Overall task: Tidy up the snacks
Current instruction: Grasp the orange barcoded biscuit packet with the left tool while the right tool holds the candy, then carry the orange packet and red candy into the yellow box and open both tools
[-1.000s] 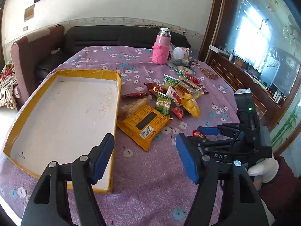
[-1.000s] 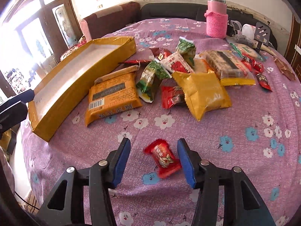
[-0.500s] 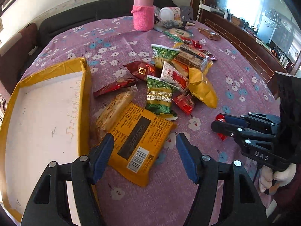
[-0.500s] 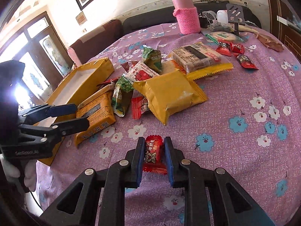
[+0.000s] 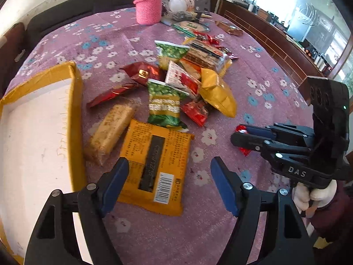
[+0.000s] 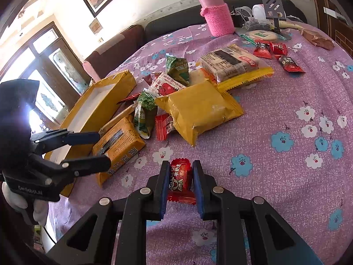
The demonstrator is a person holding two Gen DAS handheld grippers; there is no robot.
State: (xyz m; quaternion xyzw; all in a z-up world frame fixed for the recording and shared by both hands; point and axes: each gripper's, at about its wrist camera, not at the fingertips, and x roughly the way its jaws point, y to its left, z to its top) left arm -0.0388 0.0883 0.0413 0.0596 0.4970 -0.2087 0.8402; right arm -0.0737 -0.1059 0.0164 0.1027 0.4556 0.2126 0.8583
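The right gripper [image 6: 179, 184] now has its fingers [image 6: 164, 185] clamped on a small red candy [image 6: 179, 177]; a second ago those fingers stood apart on either side of the same candy as it lay on the flowered cloth of the desk [image 6: 286, 154]. The wrapper sits upright between the pads, its crimped lower end sticking out below them. Whether it has left the cloth I cannot tell.

The left gripper [image 5: 169, 185] has come in low from the box side, and its fingers [image 5: 222, 185] are wide apart over the near end of a flat orange packet [image 5: 154, 163], touching nothing that I can see. A second ago that packet lay well ahead of them.

Just left of those fingers lies the open yellow box [image 5: 76, 114], its white floor bare. Beyond the packet the rest of the snacks [image 5: 187, 84] sit in a loose heap, and past them a pink bottle [image 5: 148, 5] stands at the far edge.

By my reading, one snack is secured and a second is lined up for a grab; nothing is in the box yet, so the sorting has barely begun.
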